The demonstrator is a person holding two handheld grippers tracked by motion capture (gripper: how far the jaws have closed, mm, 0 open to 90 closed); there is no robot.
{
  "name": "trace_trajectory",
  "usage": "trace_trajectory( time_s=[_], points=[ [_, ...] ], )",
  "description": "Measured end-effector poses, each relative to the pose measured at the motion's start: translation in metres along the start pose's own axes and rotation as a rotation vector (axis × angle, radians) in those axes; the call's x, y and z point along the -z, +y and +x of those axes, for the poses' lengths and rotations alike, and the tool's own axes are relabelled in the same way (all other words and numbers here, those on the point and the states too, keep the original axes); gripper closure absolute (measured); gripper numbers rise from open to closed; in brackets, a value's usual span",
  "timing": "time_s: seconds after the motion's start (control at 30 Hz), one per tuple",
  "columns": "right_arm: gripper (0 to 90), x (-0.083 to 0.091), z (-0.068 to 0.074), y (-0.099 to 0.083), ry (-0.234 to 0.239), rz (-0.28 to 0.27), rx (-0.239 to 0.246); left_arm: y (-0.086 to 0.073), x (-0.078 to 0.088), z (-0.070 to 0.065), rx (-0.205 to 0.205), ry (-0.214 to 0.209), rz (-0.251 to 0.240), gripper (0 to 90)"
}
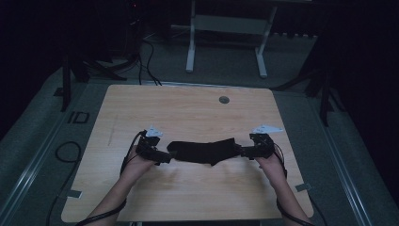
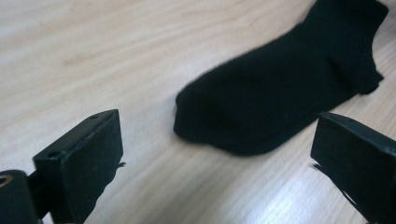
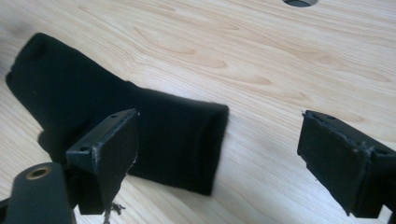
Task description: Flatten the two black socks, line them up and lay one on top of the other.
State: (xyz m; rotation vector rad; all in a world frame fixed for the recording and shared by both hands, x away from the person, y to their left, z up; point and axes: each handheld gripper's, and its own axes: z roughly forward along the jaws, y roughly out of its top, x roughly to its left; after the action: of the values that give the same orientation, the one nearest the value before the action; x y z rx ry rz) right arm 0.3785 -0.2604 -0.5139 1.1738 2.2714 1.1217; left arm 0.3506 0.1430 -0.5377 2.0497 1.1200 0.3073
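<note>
A black sock lies flat across the middle of the wooden table, stretched left to right. My left gripper sits at its toe end, just short of the fabric. In the left gripper view the jaws stand wide apart around bare wood, with the sock's toe a little ahead of my left gripper. My right gripper is at the cuff end. In the right gripper view its jaws are also wide, the sock's cuff lies flat on the table by the left jaw, and no pad of my right gripper presses on it.
A round grommet hole sits near the table's far edge. Cables lie on the floor to the left. A white desk frame stands beyond the table. Bare wood surrounds the sock on all sides.
</note>
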Motion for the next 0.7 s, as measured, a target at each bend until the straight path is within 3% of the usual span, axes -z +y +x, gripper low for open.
trace_trajectory(
  time_s=[0.13, 0.47, 0.7],
  points=[
    [12.2, 0.006, -0.006, -0.010, -0.012, 0.010, -0.002, -0.007, 0.005, 0.001, 0.018, 0.010, -0.033, 2.4],
    [12.2, 0.027, -0.023, -0.042, -0.029, 0.026, -0.043, -0.029, 0.020, 0.006, 0.008, 0.040, -0.038, 2.4],
    [13.2, 0.039, -0.028, -0.060, -0.038, 0.025, -0.045, -0.050, 0.031, 0.012, 0.037, 0.061, -0.040, 2.5]
  ],
)
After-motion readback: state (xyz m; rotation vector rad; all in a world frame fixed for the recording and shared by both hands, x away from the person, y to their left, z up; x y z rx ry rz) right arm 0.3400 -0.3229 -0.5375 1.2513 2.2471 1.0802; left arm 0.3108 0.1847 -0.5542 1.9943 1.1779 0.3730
